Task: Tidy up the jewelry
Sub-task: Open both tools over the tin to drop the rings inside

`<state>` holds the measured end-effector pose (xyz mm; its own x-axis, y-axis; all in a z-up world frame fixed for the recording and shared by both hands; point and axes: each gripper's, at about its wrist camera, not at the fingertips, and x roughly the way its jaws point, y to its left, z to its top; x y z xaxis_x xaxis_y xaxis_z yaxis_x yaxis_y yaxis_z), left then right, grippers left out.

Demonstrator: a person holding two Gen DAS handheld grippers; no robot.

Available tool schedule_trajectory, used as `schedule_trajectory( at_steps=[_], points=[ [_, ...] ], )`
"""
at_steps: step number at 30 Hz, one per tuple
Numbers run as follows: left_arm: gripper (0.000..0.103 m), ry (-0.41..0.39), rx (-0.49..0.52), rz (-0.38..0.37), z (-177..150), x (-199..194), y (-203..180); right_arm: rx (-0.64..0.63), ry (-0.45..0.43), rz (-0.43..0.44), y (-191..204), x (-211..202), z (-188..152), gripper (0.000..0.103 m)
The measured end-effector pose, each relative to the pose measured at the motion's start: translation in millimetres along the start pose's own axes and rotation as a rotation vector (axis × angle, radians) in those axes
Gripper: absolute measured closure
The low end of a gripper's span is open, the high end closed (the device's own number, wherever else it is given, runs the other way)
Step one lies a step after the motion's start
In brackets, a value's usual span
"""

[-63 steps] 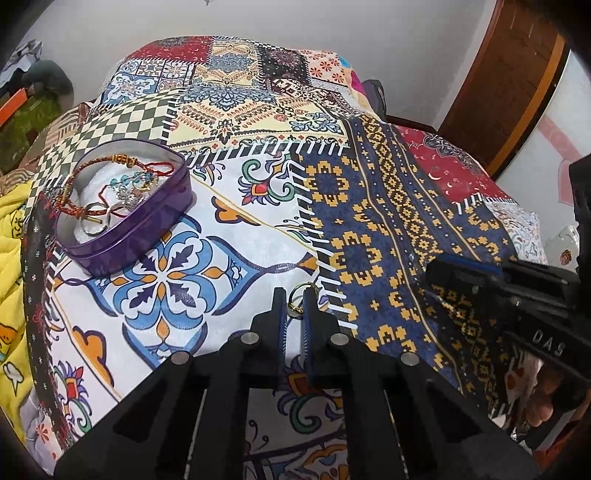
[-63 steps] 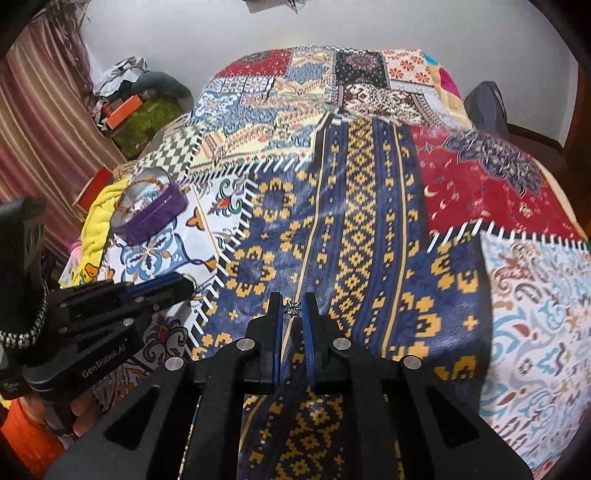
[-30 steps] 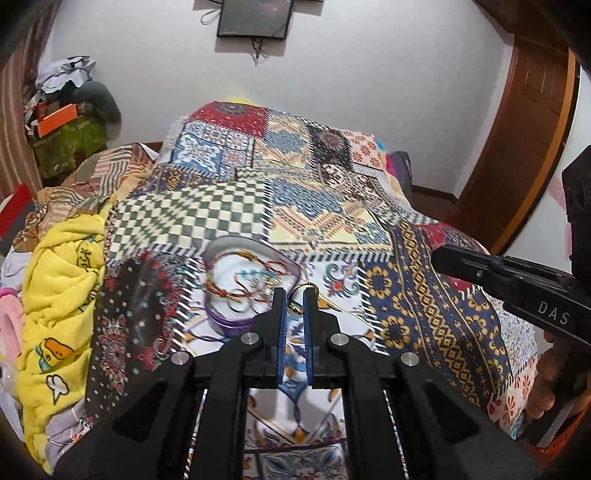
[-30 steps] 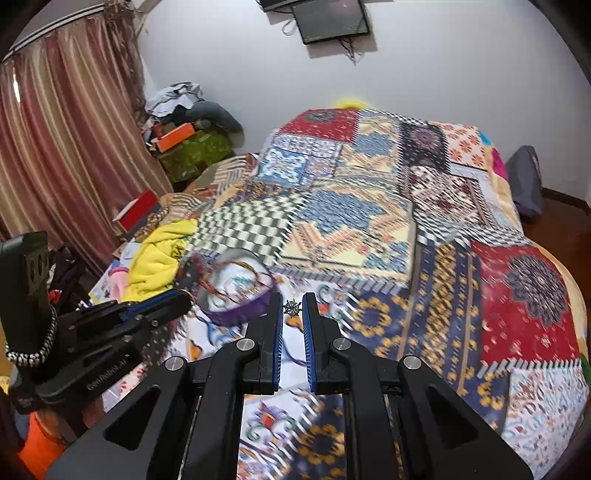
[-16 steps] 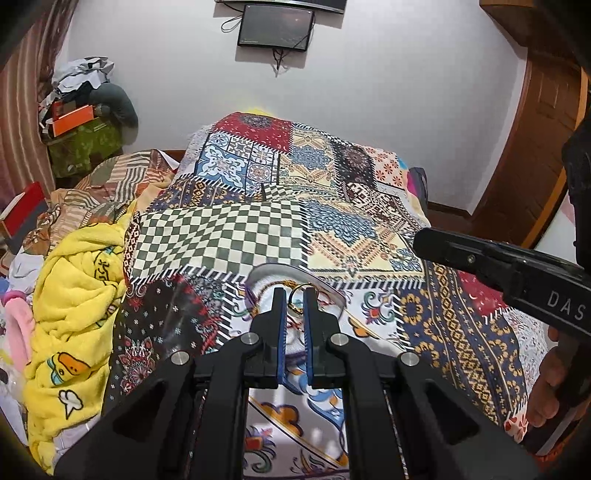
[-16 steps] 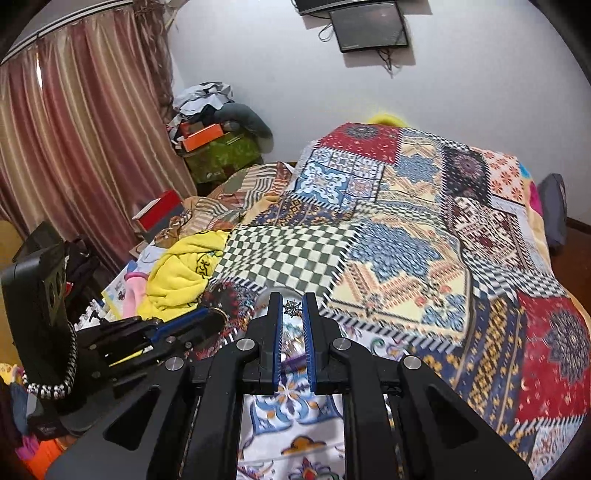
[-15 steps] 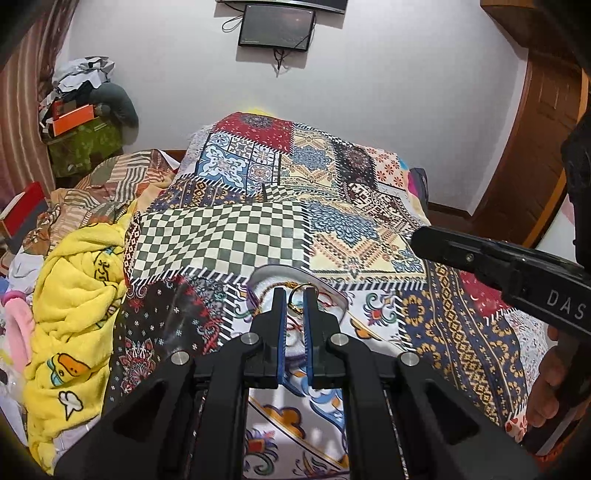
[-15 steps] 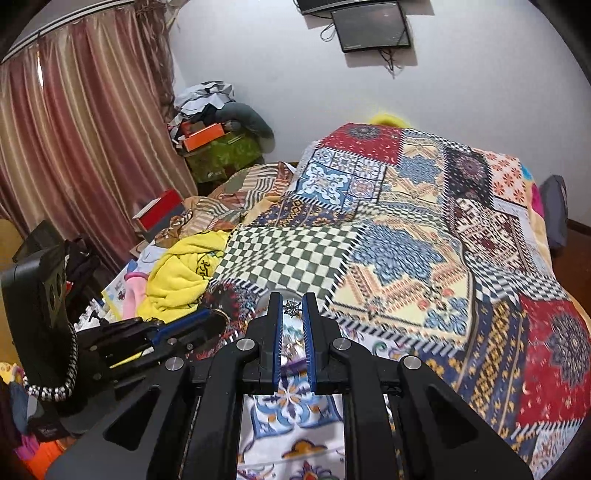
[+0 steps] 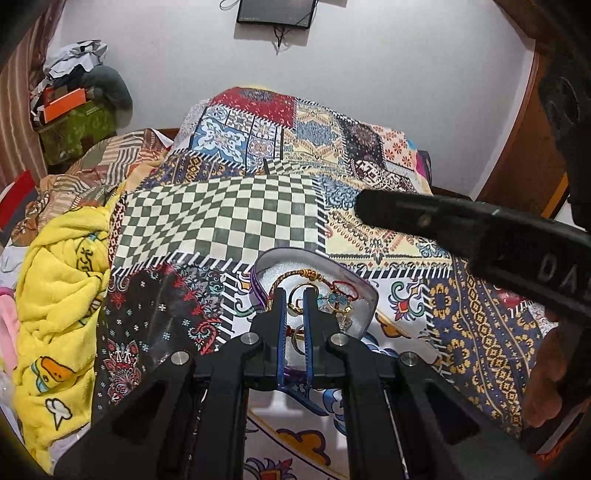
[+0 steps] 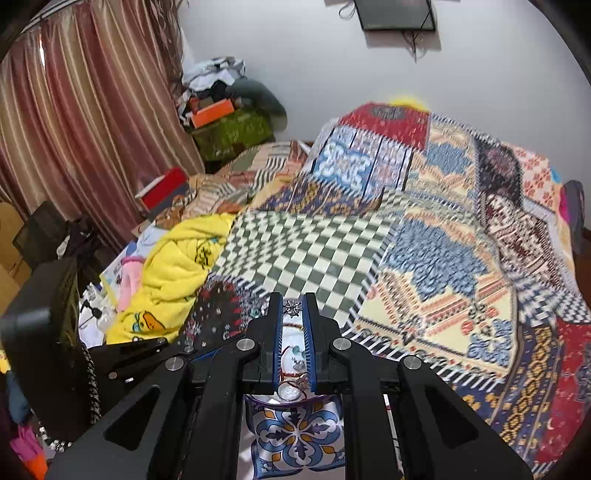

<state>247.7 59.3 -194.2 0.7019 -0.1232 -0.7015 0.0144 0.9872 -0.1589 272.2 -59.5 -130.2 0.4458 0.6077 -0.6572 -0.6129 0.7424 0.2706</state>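
A purple heart-shaped tin (image 9: 365, 291) with white padding lies on the patchwork bedspread (image 9: 221, 221) and holds bracelets and rings. My left gripper (image 9: 294, 295) is shut on a gold ring (image 9: 297, 303) and holds it over the tin. My right gripper (image 10: 293, 304) is shut on a small silver star-shaped piece (image 10: 292, 308) above the tin (image 10: 291, 400), whose inside shows between its fingers. The right gripper also shows as a dark bar in the left wrist view (image 9: 461, 229).
A yellow blanket (image 9: 55, 295) is heaped at the bed's left edge. Clutter and boxes (image 10: 221, 114) stand by the curtain (image 10: 74, 110) at the far left. A wooden door (image 9: 524, 147) is at the right. A screen (image 9: 275, 11) hangs on the wall.
Both grippers have lifted from the bedspread with their pieces and moved left and forward over the tin. The tin now sits right under both sets of fingertips.
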Motion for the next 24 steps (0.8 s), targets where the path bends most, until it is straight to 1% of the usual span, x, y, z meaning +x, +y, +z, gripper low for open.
schedule_trajectory(
  at_steps=[4, 8, 12, 16, 19, 24],
  points=[
    [0.096, 0.017, -0.002, 0.002, -2, 9, 2, 0.024, 0.048, 0.016, -6, 18, -3, 0.094],
    [0.096, 0.027, -0.022, -0.013, -2, 12, 5, 0.044, 0.087, 0.036, -9, 29, -4, 0.094],
    [0.096, 0.012, -0.015, -0.009, -2, 10, 3, 0.035, 0.109, 0.028, -8, 32, -7, 0.094],
    [0.096, 0.007, 0.004, -0.002, -4, 5, 0, 0.042, 0.133, 0.057, -9, 30, -5, 0.093],
    [0.096, 0.005, 0.011, 0.001, -5, 0, -1, 0.031, 0.123, 0.055, -6, 22, -3, 0.09],
    [0.096, -0.024, 0.0, 0.007, 0, -18, 0, 0.018, 0.072, 0.023, -2, -2, 1, 0.089]
  ],
)
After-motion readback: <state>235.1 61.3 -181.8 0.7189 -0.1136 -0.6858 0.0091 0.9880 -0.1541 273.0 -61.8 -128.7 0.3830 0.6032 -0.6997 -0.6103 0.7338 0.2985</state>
